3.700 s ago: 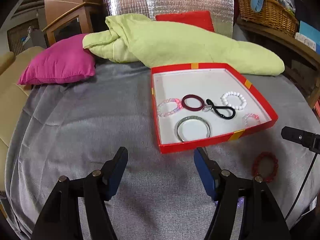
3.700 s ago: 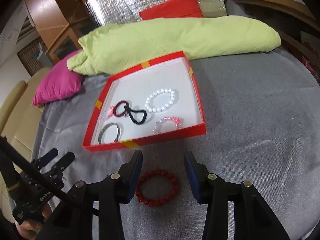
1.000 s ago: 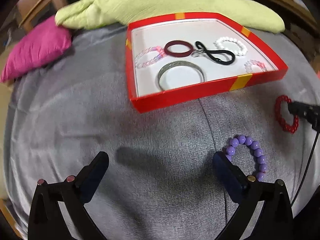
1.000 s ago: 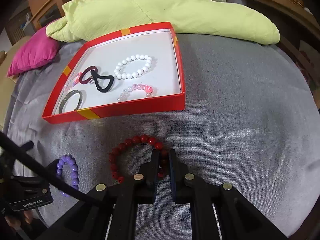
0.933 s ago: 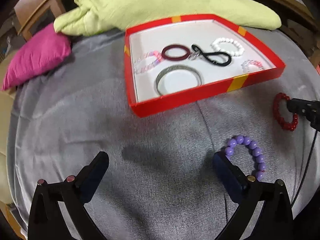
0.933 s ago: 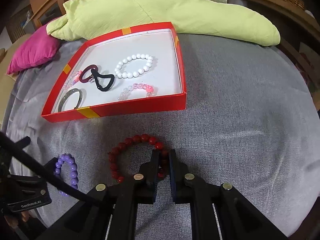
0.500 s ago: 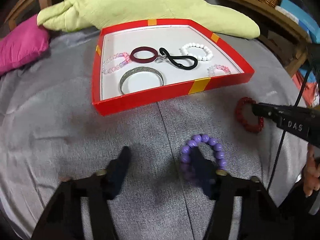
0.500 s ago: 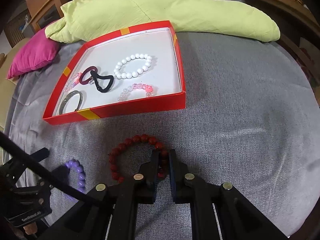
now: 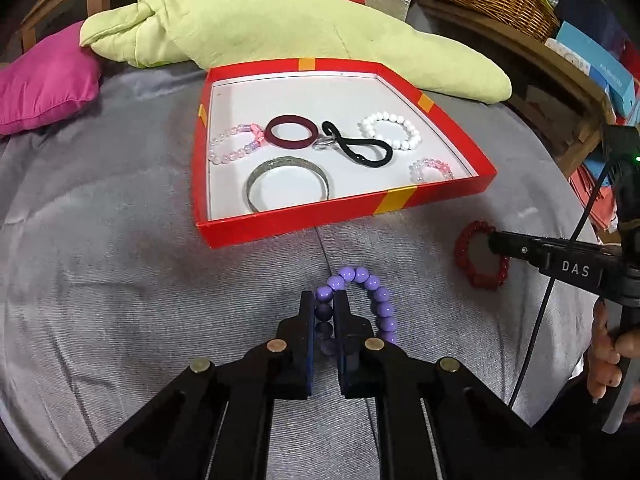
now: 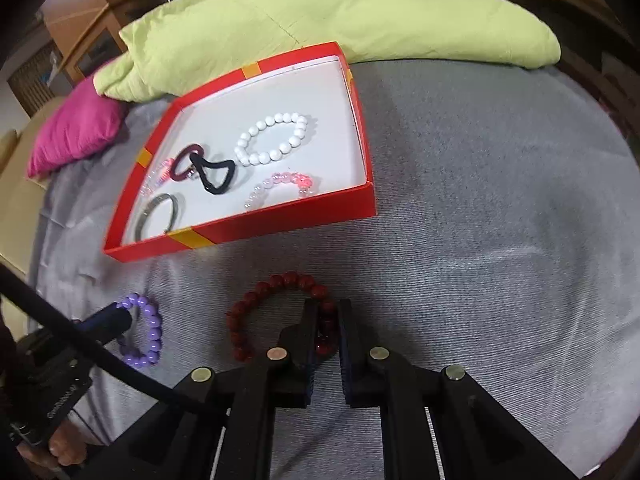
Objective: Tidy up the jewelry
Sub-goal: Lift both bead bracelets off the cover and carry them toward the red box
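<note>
A: What are the left gripper point(image 9: 323, 304) jaws doing?

B: They are closing, narrow now, with one side of the purple bead bracelet point(image 9: 362, 304) between them, at lower centre of the left view. The rest of its loop lies on the grey cover point(image 9: 120, 280), curving off to the right of the jaws.

A: And the right gripper point(image 10: 327, 314)?

B: Its jaws are clamped narrow on the dark red bead bracelet point(image 10: 276, 308), low in the middle of the right view. The free part of that loop arcs to the left and above the jaws, resting on the cover.

A: Where is the box?

B: The red box point(image 9: 400, 200) sits above both bracelets in each view, apart from them. Inside lie a white bead bracelet point(image 9: 390, 132), a black hair tie point(image 9: 364, 152), a maroon ring point(image 9: 292, 132), a silver bangle point(image 9: 288, 184) and two pink bead bracelets, one at the left point(image 9: 236, 148) and one at the lower right corner point(image 9: 430, 168).

A: Beyond that?

B: A light green quilt point(image 9: 280, 28) lies along the top of the frame behind the box, and a pink cushion point(image 9: 44, 80) at upper left. A hand point(image 9: 604, 356) grips the right handle at the right edge of the left view.
</note>
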A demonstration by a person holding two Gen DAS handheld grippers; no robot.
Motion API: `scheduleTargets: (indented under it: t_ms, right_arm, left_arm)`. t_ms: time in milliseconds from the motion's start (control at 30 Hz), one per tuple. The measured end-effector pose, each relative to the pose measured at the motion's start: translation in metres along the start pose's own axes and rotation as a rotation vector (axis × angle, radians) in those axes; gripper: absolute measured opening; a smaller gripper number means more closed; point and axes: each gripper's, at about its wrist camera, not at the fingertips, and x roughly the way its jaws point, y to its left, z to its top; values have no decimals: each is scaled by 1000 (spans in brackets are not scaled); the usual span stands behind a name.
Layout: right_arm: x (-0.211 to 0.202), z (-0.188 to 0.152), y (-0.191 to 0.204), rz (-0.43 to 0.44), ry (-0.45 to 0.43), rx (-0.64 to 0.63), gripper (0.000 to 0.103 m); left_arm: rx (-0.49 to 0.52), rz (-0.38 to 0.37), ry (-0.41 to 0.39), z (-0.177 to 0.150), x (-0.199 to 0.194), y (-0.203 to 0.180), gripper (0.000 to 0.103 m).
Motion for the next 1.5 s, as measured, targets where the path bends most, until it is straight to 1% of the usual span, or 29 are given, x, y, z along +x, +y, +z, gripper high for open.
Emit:
scheduleTargets:
  t_ms: [100,267,333,500,567,700,800,867,1000,1167,1233,1267,1300,1333,1500]
  right_arm:
    - [-2,0,-2,30,-4,17,11]
    - [-9,2,-6,78,-27,36,11]
    - [-10,3,-8,91,-29,49,11]
    - [-14,5,-12,101,-39,60,11]
    - [-11,6,-12,102,-35,61,12]
    - [-10,6,-13,90,-27,56,12]
    - [-9,6,-12,56,-25,43,12]
    - [-7,6,-13,49,-17,47,12]
    - [-4,6,-15,1,-18,47,21]
    - [0,5,-8,-20,-20,6,21]
    - [2,4,-3,-26,-13,-22,21]
    - [2,2,1,-42,-19,-42,20]
    - [3,2,4,-52,-23,-59,14]
    - [3,1,7,-53,-21,-72,10]
    - [2,0,10,-32,-30,-72,11]
  left_arm:
    - [-9,8,-4,1,-2,4,10]
    - [-6,-1,-27,0,-11,9,10]
    - [2,13,-32,0,-13,8,10]
    - [12,24,-46,0,-19,7,10]
    - [20,26,-52,0,-21,5,10]
    - [35,44,-51,0,-21,2,10]
    - [38,52,-52,0,-21,2,10]
    - [38,56,-53,0,-22,2,10]
    - [45,69,-56,0,-23,1,10]
    - [47,82,-58,-1,-25,2,10]
    - [49,84,-59,-1,-25,1,10]
    - [48,84,-58,-1,-26,2,10]
    - [48,89,-58,-1,-26,2,10]
    - [49,93,-59,-1,-26,2,10]
    - [52,105,-60,-2,-26,2,10]
